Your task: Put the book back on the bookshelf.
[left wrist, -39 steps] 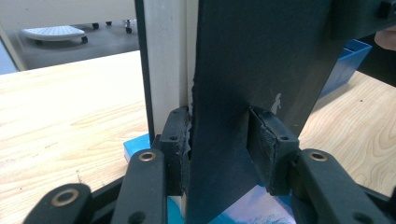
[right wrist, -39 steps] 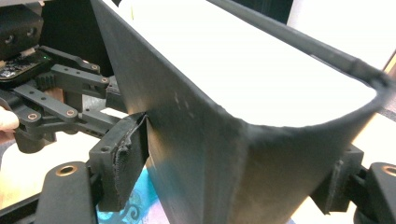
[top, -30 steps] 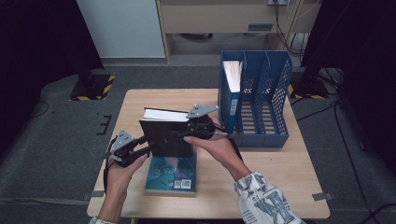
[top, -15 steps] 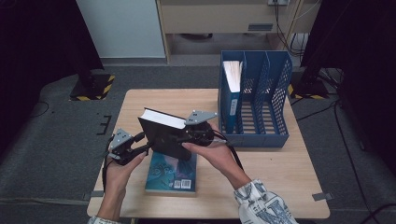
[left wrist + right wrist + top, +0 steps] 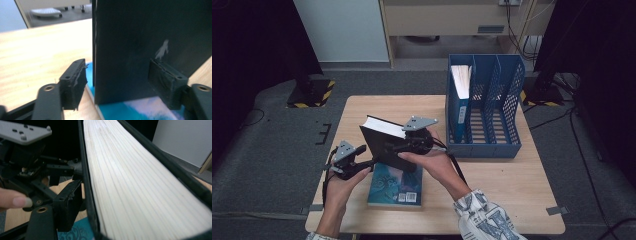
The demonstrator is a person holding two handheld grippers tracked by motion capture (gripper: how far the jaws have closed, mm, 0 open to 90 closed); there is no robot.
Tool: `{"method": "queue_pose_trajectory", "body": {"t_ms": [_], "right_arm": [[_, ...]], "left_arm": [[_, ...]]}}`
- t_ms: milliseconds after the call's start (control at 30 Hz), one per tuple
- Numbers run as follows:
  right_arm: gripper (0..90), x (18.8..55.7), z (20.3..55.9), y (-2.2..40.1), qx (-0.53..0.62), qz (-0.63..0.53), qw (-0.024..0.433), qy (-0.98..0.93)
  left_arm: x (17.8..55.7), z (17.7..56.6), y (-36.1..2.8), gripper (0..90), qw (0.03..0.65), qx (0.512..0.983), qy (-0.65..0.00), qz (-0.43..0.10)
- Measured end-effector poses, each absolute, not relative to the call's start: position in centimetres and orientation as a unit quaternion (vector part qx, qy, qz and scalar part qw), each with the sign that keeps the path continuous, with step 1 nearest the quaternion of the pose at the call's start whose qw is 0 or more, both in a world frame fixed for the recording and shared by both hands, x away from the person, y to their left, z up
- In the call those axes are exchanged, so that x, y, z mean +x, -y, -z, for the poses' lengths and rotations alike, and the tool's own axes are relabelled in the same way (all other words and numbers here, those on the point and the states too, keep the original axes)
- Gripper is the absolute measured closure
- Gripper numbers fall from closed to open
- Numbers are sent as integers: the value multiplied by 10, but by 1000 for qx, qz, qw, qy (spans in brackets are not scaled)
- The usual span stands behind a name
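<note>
Above the teal book (image 5: 394, 185), the black book (image 5: 384, 145) is clamped upright by the right gripper (image 5: 399, 146); the left gripper (image 5: 369, 161) has just been opened off its corner, so carrying is left to the right.

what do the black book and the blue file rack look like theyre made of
Black book: seemingly a matte, card-like cover, scuffed pale in the left gripper view, around cream paper pages.
Blue file rack: probably moulded plastic, judging by its even colour and perforated grid walls.
</note>
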State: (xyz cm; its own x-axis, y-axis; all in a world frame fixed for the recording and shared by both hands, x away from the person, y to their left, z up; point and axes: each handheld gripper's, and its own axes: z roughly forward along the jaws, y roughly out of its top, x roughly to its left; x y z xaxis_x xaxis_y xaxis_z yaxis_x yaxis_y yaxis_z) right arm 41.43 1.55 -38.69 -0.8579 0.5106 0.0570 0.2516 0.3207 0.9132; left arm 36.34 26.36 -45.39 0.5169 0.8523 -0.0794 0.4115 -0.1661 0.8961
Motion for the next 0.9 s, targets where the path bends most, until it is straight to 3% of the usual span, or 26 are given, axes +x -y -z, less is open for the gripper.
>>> {"method": "queue_pose_trajectory", "body": {"t_ms": [100,300,633,900], "right_arm": [[290,416,387,-16,239,-534,122,-802],[301,419,386,-19,240,-538,125,-798],[308,422,389,-20,243,-549,113,-792],[436,422,389,-18,237,-559,90,-789]], "left_arm": [[360,462,-266,245,455,745,-428,-235],[351,490,-285,59,414,764,-440,-228],[356,501,-299,51,412,747,-475,-217],[356,501,-305,53,423,733,-487,-216]]}}
